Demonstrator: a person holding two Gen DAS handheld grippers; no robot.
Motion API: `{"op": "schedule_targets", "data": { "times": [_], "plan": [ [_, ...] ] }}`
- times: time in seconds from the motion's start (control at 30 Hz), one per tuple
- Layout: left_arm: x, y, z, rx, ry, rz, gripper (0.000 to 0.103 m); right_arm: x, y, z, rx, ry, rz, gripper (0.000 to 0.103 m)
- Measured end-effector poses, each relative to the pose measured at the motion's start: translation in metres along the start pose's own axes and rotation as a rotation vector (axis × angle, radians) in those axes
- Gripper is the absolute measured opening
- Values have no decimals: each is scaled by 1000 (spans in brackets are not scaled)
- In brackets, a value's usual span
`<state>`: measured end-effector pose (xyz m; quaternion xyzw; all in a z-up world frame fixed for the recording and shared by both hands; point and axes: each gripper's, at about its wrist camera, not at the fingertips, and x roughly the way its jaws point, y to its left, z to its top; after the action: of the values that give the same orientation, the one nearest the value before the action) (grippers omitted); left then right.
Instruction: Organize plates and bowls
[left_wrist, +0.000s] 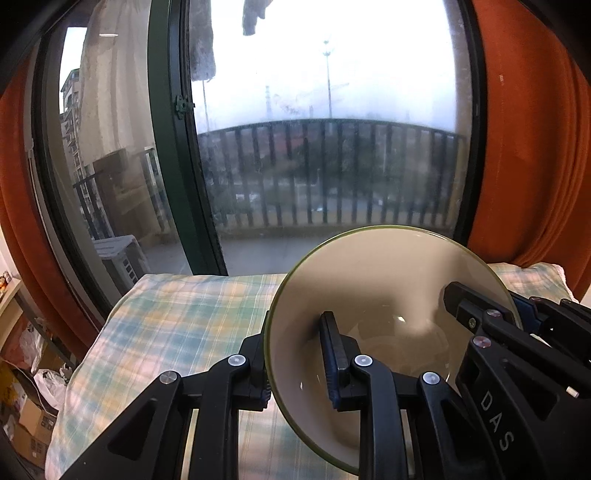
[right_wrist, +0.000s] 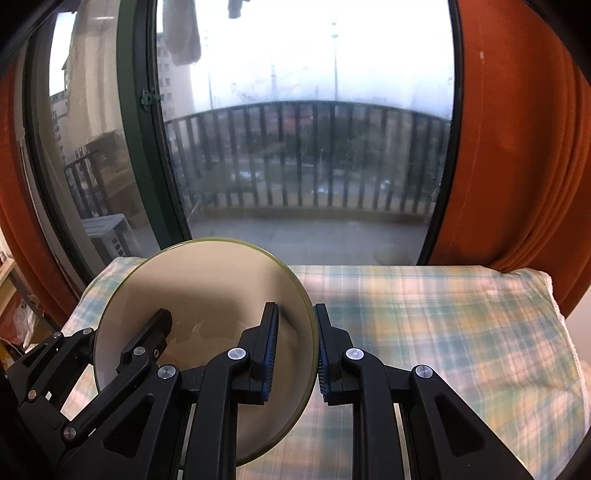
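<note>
- We hold one cream bowl (left_wrist: 388, 295) with a thin green rim up in the air, above the checked cloth (left_wrist: 177, 317).
- Our left gripper (left_wrist: 295, 365) is pinched tight on the bowl's left edge. One finger sits inside the bowl and the other sits outside, with the bowl's wall squeezed between them.
- Our right gripper (right_wrist: 295, 354) is pinched tight on the bowl's right edge in the same way, one finger inside and one outside.
- In the left wrist view, the right gripper reaches in over the far side of the bowl. In the right wrist view, the left gripper does the same from the other side.
- The bowl is tipped, so its open side faces us and we can see into it. It looks bare inside.
- The bowl does not touch the checked cloth.
- Behind the bowl is a big window (right_wrist: 295, 147) with a dark green frame (right_wrist: 140, 129). Past the glass is a balcony with a dark railing (right_wrist: 314, 155).
- Orange curtains (right_wrist: 517, 166) hang on both sides of the window.
</note>
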<state>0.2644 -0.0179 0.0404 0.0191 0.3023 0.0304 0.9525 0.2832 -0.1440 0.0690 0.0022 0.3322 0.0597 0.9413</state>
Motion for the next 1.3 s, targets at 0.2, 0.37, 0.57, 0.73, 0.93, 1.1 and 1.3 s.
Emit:
{"op": "schedule_targets", "data": {
  "times": [0.2, 0.37, 0.57, 0.73, 0.93, 1.1, 1.3],
  "plan": [
    [-26, 2, -18, 4, -5, -12, 20, -33, -5, -21, 9, -17, -3, 22],
    [-48, -2, -34, 8, 1, -30, 20, -58, -9, -44, 14, -17, -5, 22],
    [-70, -8, -51, 28, -2, -56, 20, -87, -14, -69, 25, -25, -9, 22],
    [-82, -12, -70, 42, -2, -61, 20, -104, -13, -87, 14, -29, -23, 22],
    [-92, -20, -91, 59, 15, -84, 20, -114, -16, -111, 31, -10, -20, 22],
    [-100, -29, -104, 72, 19, -108, 20, -124, -19, -128, 28, -11, -26, 22],
    [-107, -35, -122, 78, 40, -135, 20, -136, -23, -148, 17, -11, -32, 22]
  ]
}}
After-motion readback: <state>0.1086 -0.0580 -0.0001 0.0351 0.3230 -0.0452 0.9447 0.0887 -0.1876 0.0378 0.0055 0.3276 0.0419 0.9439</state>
